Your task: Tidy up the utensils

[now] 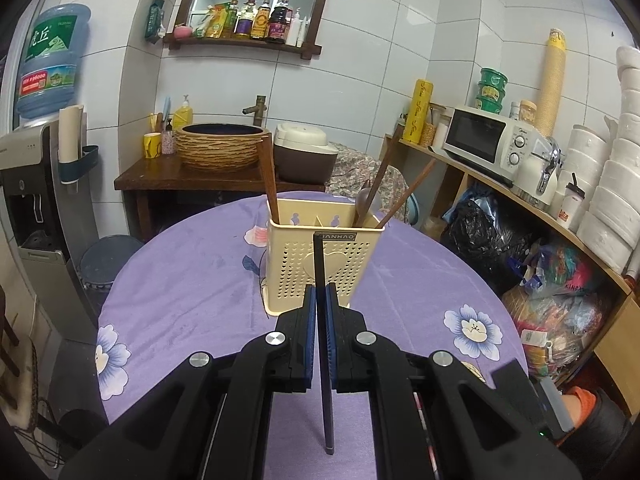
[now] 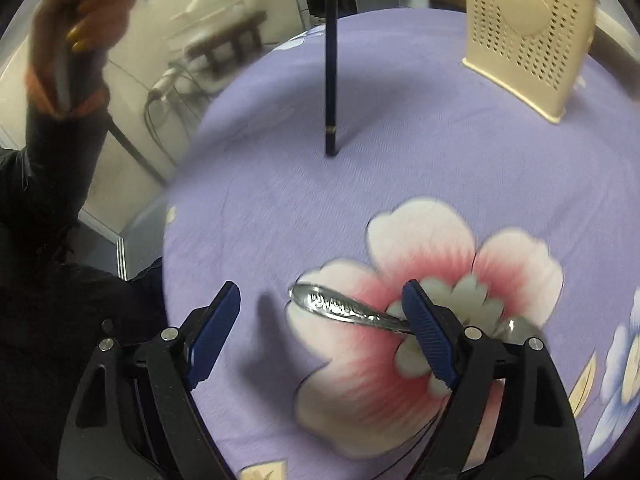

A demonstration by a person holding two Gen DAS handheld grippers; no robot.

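Note:
My left gripper is shut on a dark chopstick, held upright in front of the cream perforated utensil holder. The holder stands on the purple tablecloth with brown chopsticks and a spoon in it. In the right wrist view the same dark chopstick hangs with its tip over the cloth, and the holder is at the upper right. My right gripper is open above a silver spoon lying on a pink flower print; the spoon's handle lies between the fingers, its bowl behind the right finger.
A round table edge drops off at the left. A person's hand and dark sleeve are at the upper left. Beyond the table are a basin, rice cooker, microwave on a shelf, and a water dispenser.

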